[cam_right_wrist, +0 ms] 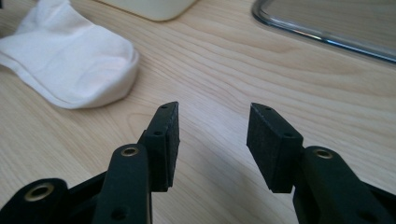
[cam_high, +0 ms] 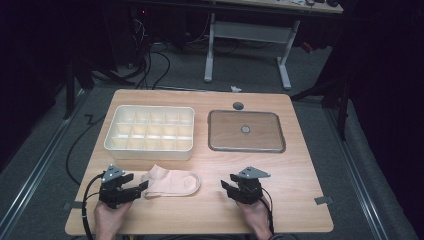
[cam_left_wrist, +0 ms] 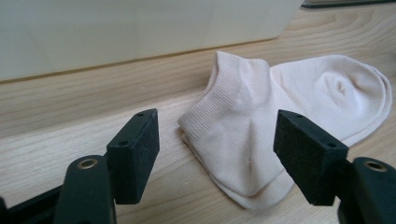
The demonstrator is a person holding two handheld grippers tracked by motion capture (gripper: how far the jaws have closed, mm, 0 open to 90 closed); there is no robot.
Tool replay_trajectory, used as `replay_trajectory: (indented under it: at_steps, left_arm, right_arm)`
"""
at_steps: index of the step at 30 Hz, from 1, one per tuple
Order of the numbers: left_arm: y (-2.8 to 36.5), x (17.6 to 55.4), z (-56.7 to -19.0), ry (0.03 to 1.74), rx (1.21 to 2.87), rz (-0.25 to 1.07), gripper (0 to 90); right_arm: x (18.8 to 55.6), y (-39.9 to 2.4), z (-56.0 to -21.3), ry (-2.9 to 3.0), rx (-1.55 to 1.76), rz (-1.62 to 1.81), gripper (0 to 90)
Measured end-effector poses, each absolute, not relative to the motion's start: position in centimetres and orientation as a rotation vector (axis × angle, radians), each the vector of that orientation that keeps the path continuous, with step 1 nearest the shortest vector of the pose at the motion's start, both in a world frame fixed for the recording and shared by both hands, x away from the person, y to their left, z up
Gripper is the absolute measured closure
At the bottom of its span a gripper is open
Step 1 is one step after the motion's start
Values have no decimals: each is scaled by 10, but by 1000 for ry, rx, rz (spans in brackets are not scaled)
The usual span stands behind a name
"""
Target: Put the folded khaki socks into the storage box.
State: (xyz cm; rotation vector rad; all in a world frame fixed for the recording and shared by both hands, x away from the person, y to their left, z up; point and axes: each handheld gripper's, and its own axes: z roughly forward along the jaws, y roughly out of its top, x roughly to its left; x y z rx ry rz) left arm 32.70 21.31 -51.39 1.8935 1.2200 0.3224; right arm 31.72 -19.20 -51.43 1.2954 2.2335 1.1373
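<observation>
Sock (cam_left_wrist: 280, 121) lies between the left gripper's (cam_left_wrist: 217, 154) wide-open, empty jaws, unpinched.

Tray (cam_right_wrist: 327, 32) cut off at edge

The table (cam_high: 210, 210) is evenly lit from above while the room around lies dark, and distant parts look soft.
</observation>
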Motion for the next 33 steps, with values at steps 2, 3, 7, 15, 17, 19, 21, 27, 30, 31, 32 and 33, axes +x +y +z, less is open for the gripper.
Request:
replay_trajectory:
  at_steps: [2,3,7,15,17,19,21,27,30,31,32,33]
  left_arm:
    - [210,327,-515,1223,1899,324,318]
    - [209,328,-516,1225,1900,319,319]
    - [203,327,-517,1219,1898,346,339]
    - [196,330,-522,1247,1914,364,354]
    - [195,330,-523,1250,1924,369,359]
    - [194,331,-525,1258,1928,367,361]
    - [193,332,-525,1259,1931,377,365]
    - [193,332,-526,1255,1928,396,367]
    - [195,334,-527,1276,1918,394,369]
    - [195,335,-527,1279,1918,397,377]
    - [195,335,-527,1282,1919,399,377]
    - [195,335,-528,1284,1923,400,386]
  right_arm:
    - [317,-190,-514,2235,1293,1142,541]
    - [318,-183,-513,2259,1276,1176,563]
    - [319,-171,-515,2303,1244,1193,581]
    - [322,-151,-514,2341,1199,1225,581]
    - [323,-143,-512,2346,1177,1226,581]
    - [325,-137,-512,2350,1162,1228,580]
    - [328,-132,-513,2355,1162,1228,580]
    - [335,-119,-519,2361,1163,1182,573]
    - [336,-116,-521,2369,1178,1172,573]
    - [337,-115,-523,2369,1165,1156,573]
    - [337,-115,-523,2369,1165,1156,573]
    - [338,-113,-524,2374,1172,1150,574]
